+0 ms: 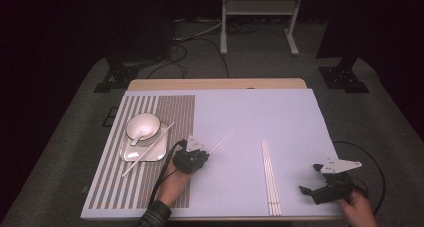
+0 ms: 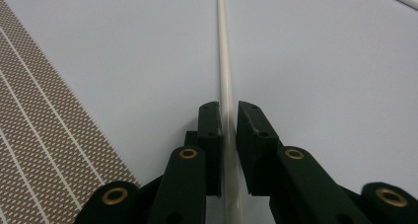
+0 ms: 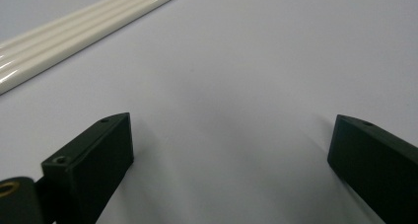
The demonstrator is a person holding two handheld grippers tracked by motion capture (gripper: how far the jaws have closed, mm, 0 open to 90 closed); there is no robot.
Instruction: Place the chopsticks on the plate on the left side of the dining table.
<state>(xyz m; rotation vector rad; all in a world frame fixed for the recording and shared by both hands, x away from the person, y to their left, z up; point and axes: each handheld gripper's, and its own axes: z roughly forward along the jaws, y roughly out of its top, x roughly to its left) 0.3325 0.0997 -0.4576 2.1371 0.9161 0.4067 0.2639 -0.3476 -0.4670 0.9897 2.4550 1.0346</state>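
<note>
Closing on a single white chopstick (image 2: 225,76), the left claw (image 1: 196,152) sits low over the pale desk (image 1: 280,112), a person's left hand (image 1: 175,184) behind it at the near edge. Seen along its own jaws, the stick runs straight up the middle between them, its long axis in line with the claw and pointing away toward the far right of the desk. The jaws stand nearly together, only a sliver of gap on either side, and I cannot tell for certain that the pads are pressing yet; the stick's near end lies beneath the claw's body. From above, that same stick (image 1: 221,142) slants up and to the right from the claw.

Near the front right corner, the right claw (image 1: 311,179) rests with jaws spread wide and nothing between them, bare desk showing in the gap. A bundle of spare chopsticks (image 1: 270,177) lies just to its left, running near to far, well apart from the left claw.

Farther off on the left, a striped placemat (image 1: 150,152) carries a square white plate (image 1: 145,148) with a bowl (image 1: 143,126) and spoon on it. One more chopstick (image 1: 148,149) already lies slanted across the plate. My guess is that the gripped stick is bound for its side, a short carry leftward that falls to the left hand, the nearer of the two.
</note>
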